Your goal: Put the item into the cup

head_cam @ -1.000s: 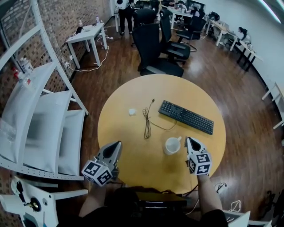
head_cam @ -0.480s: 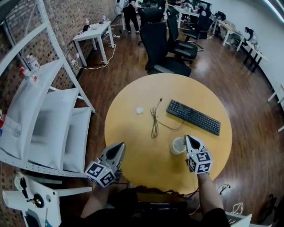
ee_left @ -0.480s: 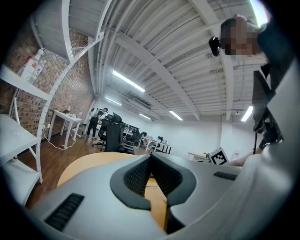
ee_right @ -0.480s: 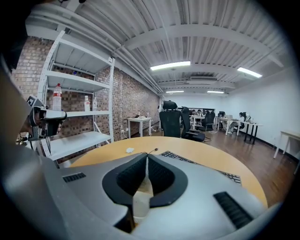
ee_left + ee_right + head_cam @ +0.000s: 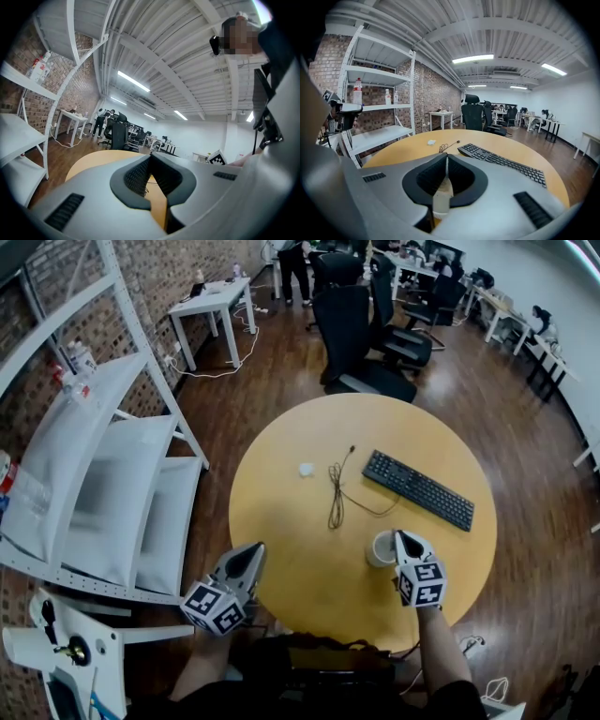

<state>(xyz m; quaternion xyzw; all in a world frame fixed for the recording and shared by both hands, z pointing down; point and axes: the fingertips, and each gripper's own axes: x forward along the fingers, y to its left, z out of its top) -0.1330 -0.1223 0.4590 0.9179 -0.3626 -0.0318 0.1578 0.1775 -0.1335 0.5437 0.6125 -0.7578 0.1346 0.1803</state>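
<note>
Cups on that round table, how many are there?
1. The white cup stands beside the right gripper, between the keyboard and the near edge of the table. Another could hide under that gripper.

Head cam: high up, aimed steeply down on the round table [image 5: 281,521], whole top in frame, w/ left gripper [image 5: 249,557] & right gripper [image 5: 403,542] at the bottom edge. Left gripper cam: low by the table's near-left rim, tilted up, facing across toward the office; mostly ceiling, table just a sliver. Right gripper cam: low & close over the top, approx level, facing keyboard [image 5: 501,161] & chairs [image 5: 474,117]. All 3 share the tabletop; head & right cams also share keyboard, cable [image 5: 446,146], shelf rack [image 5: 377,106].
</note>
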